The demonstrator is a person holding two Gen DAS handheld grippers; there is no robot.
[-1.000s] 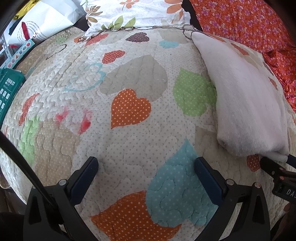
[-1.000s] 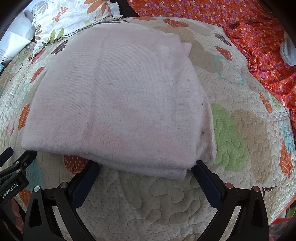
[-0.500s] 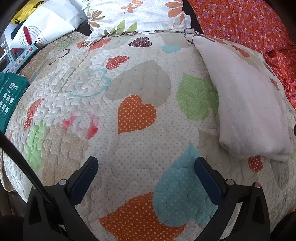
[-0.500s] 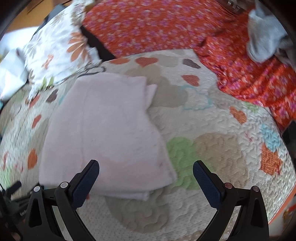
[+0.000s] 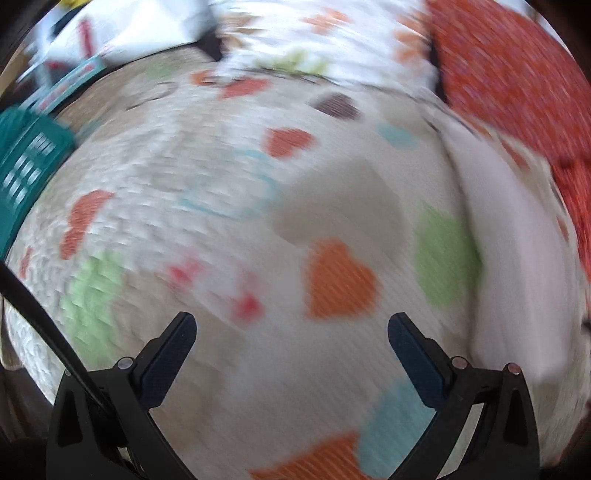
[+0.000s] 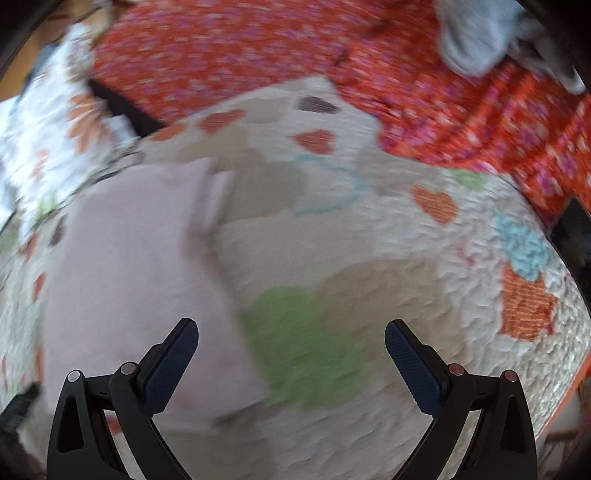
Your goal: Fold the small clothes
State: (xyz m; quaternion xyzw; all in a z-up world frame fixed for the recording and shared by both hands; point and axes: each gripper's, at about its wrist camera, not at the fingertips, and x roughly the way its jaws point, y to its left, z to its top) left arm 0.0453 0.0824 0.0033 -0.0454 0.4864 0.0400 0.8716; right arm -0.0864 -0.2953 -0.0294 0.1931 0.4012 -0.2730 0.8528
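A folded pale pink cloth (image 6: 125,280) lies flat on the heart-patterned quilt (image 6: 369,258). In the left wrist view the cloth (image 5: 517,251) is at the far right. My right gripper (image 6: 291,354) is open and empty above the quilt, its left finger over the cloth's near right part. My left gripper (image 5: 291,350) is open and empty over bare quilt (image 5: 258,221), left of the cloth. Both views are blurred by motion.
An orange flowered bedspread (image 6: 443,92) lies behind the quilt, with a grey garment (image 6: 476,33) on it at the back right. A floral pillow (image 5: 321,48) is at the back. A teal box (image 5: 26,173) sits at the quilt's left edge.
Both grippers have pulled back from the folded cloth. The right gripper has lifted and swung right, so the cloth now sits lower left. The left view has shifted a little.
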